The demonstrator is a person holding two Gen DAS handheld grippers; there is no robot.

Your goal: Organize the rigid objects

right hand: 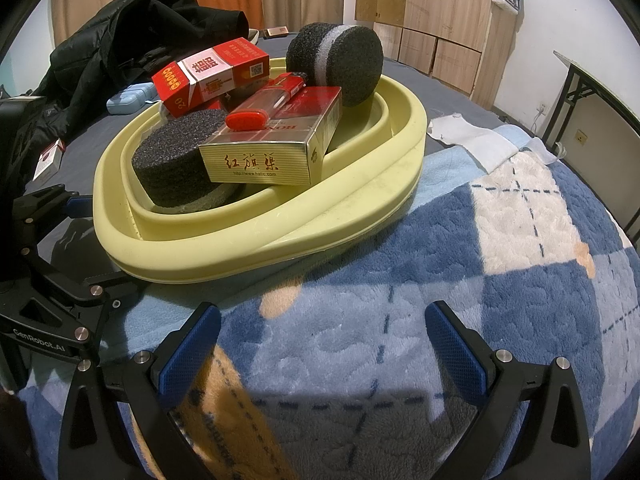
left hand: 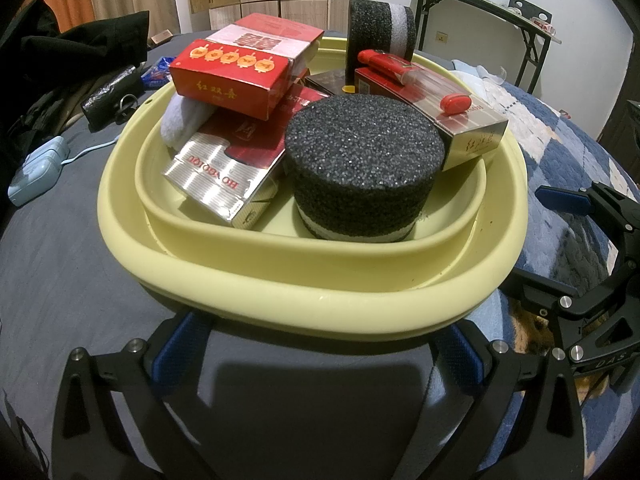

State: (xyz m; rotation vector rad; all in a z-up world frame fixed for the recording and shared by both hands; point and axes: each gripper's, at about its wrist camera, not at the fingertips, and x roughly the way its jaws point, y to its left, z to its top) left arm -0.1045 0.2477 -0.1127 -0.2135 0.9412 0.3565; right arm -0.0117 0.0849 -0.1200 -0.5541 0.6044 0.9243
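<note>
Two grippers face the pale yellow basin (left hand: pixel 304 308), which holds cigarette boxes and black foam cylinders. Left gripper (left hand: pixel 316 344) is nearer, jaws wide apart and empty, straddling the basin's near rim; right gripper (right hand: pixel 324 340) hangs back from the basin, equally spread, holding nothing.

Yellow basin (right hand: pixel 280 248) on blue plaid blanket (right hand: pixel 460 272), used as landmark. Inside it: flat black foam disc (right hand: pixel 172 156), gold-and-red carton (right hand: pixel 276 148) with red lighter (right hand: pixel 245 119) on top. Second foam disc (right hand: pixel 340 64) upright at basin's far rim. Right gripper (right hand: pixel 322 350) spread wide, near side of basin, over blanket.
</note>
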